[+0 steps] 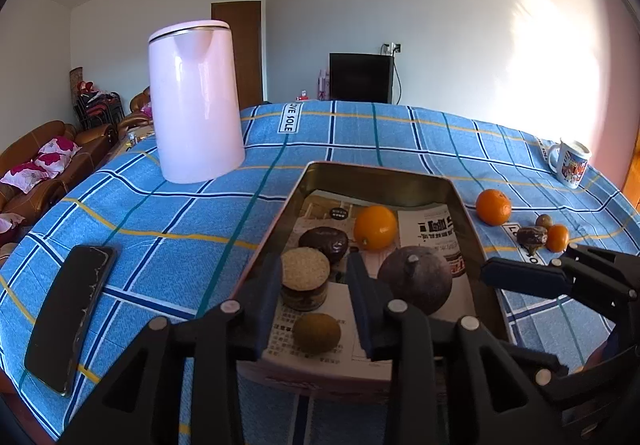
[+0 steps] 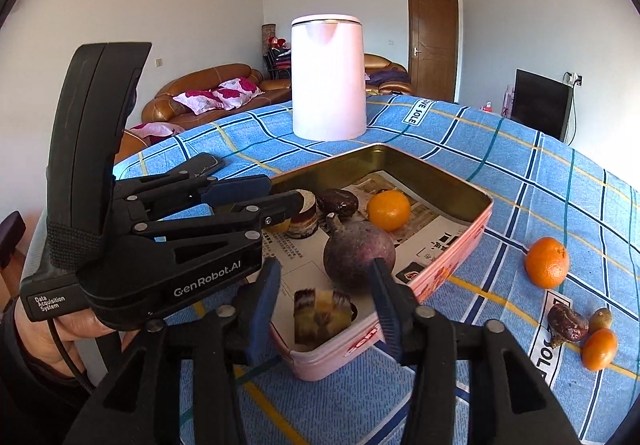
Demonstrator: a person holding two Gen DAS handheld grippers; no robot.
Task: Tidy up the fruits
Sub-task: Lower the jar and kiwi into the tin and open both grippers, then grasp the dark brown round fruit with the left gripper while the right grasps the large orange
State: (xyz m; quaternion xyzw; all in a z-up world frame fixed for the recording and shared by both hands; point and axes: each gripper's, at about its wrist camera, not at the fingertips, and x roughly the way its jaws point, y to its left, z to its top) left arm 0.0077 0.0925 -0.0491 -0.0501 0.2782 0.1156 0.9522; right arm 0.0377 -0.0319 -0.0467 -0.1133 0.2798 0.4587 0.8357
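A pink metal tin (image 1: pixel 468 217) (image 2: pixel 448 269) lined with newspaper holds an orange (image 1: pixel 375 227) (image 2: pixel 389 210), a dark purple round fruit (image 1: pixel 416 279) (image 2: pixel 358 251), a dark brown glossy piece (image 1: pixel 324 241) (image 2: pixel 338 201), a round layered cake (image 1: pixel 305 277) (image 2: pixel 305 216) and a small green-brown fruit (image 1: pixel 317 332). My left gripper (image 1: pixel 314 299) is open over the tin, its pads either side of the cake and small fruit. My right gripper (image 2: pixel 326 303) is open at the tin's near corner, over a yellow-brown chunk (image 2: pixel 320 319). It also shows in the left wrist view (image 1: pixel 520 277).
On the blue checked tablecloth right of the tin lie an orange (image 1: pixel 493 206) (image 2: pixel 547 262), a small orange (image 1: pixel 557 237) (image 2: pixel 599 349), a dark wrinkled fruit (image 1: pixel 531 237) (image 2: pixel 566 322) and a small brown fruit (image 1: pixel 544 221) (image 2: pixel 600 319). A pink kettle (image 1: pixel 196 101) (image 2: pixel 328 77), a phone (image 1: pixel 70 319) and a mug (image 1: pixel 570 163) stand around.
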